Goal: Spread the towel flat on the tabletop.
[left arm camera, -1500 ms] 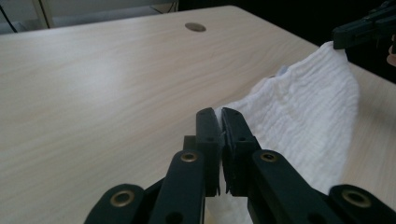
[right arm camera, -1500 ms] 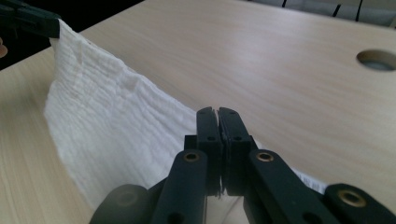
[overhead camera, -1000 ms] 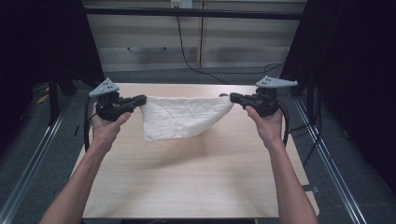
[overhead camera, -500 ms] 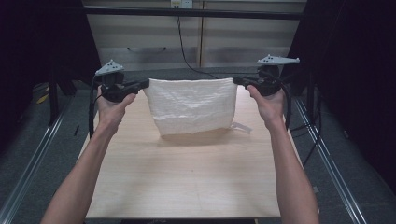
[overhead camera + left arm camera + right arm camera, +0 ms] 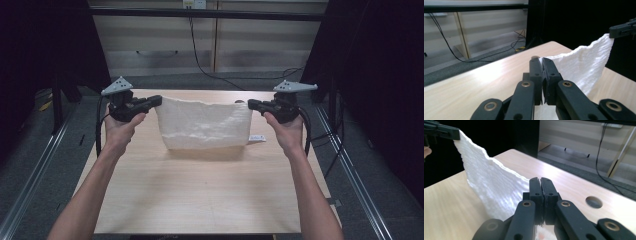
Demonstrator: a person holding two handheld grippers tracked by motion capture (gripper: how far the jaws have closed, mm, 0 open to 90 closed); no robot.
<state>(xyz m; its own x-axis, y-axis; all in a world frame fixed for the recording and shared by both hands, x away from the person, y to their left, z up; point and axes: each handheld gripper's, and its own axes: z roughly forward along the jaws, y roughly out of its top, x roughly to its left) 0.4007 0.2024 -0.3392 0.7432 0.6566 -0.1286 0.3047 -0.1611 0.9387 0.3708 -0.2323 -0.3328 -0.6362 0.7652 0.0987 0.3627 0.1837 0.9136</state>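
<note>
The left claw (image 5: 156, 101) and right claw (image 5: 251, 104) are each clamped tight on a top corner of the towel (image 5: 205, 123); it hangs stretched between them, bottom edge touching the counter (image 5: 200, 195); spreading seems in hand; next, lowering it flat calls for even tension.

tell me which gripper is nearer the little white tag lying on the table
Right. The right gripper holds the towel corner just above the tag; the left gripper holds the opposite corner, the towel's width away.
</note>
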